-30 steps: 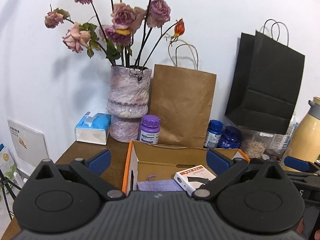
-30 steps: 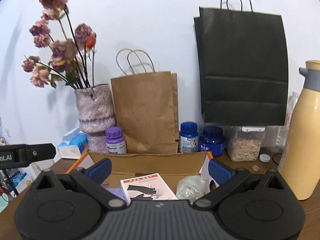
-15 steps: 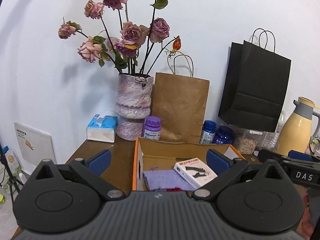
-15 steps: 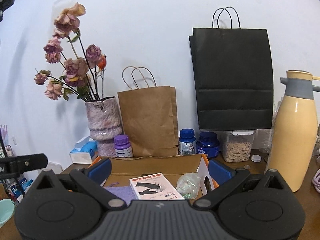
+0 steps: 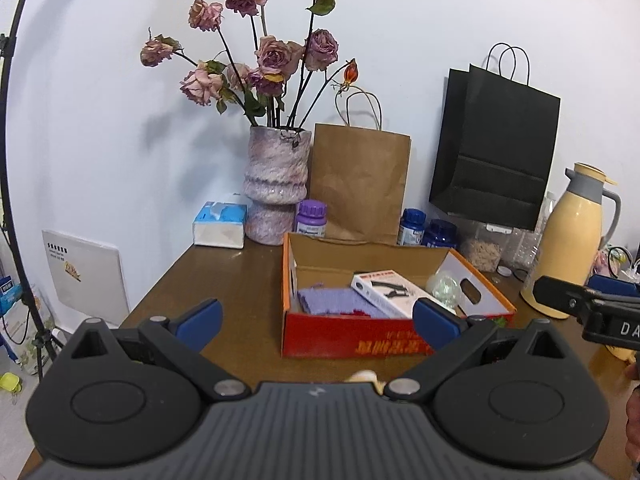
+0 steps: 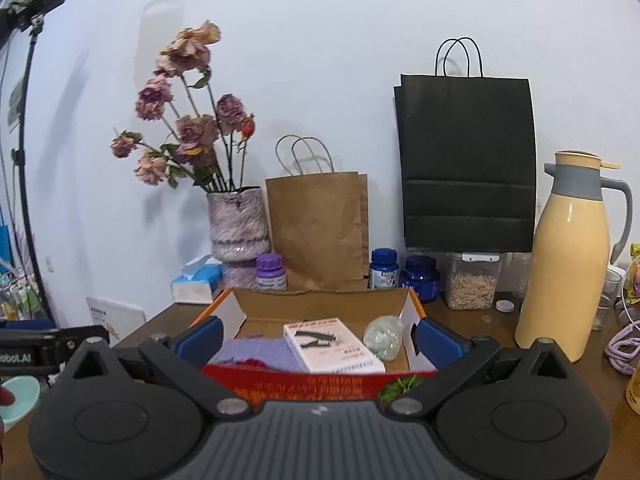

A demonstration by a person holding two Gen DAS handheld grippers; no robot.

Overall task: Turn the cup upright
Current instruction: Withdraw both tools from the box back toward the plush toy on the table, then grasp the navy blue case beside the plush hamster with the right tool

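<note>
- Brown wooden tabletop [image 5: 240, 276] stands against a white wall, carrying an open red cardboard box [image 5: 352, 338], a vase of dried pink roses [image 5: 278, 184] and a cream thermos jug [image 6: 568, 256].
- Left gripper [image 5: 316, 318]: jaws wide, holding nothing.
- Right gripper [image 6: 320, 338]: jaws wide, holding nothing.
- Cup: not clearly identifiable. A mint-green rim [image 6: 18, 398] at the right view's lower-left edge may be it.
- Step, as judged: locating before approach. Next move calls for bringing the cup into view.

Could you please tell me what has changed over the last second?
Both grippers, left gripper and right gripper, have pulled back from the shoebox, bringing more of the table into view. Both stayed open and empty; vase, bags and jug are unmoved.
</note>
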